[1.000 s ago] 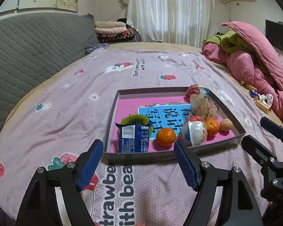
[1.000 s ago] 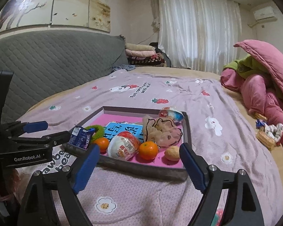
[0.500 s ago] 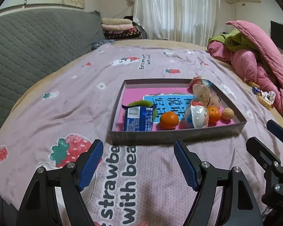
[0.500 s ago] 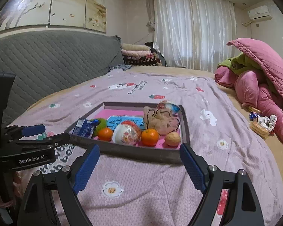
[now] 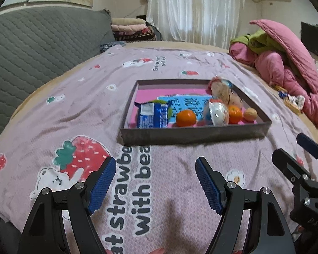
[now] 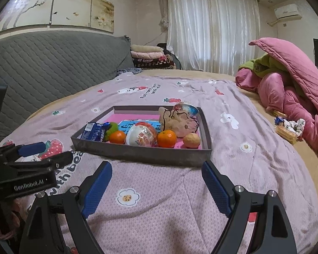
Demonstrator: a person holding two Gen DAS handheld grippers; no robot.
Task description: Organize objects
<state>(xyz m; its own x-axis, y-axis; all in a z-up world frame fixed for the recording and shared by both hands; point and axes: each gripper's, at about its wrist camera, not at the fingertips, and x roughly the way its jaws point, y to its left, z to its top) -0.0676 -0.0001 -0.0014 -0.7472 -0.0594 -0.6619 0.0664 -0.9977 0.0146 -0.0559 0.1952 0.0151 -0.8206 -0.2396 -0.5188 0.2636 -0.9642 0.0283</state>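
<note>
A shallow grey tray with a pink floor sits on the bed. It holds a blue snack packet, two oranges, a white plastic egg, a walnut, a beige plush toy and a green fuzzy thing. My left gripper hangs open over the sheet, short of the tray's near wall. My right gripper is open too, just before the tray's near right corner. Neither holds anything.
The bed has a lilac strawberry-print sheet. A grey quilted headboard runs along the left. Pink and green bedding is heaped at the right, with a small basket of wrapped items near it. Folded blankets lie at the far end.
Both grippers have drawn back from the tray and sunk a little; the tray now looks farther off, with more bare sheet before the fingertips. Both stay open.
</note>
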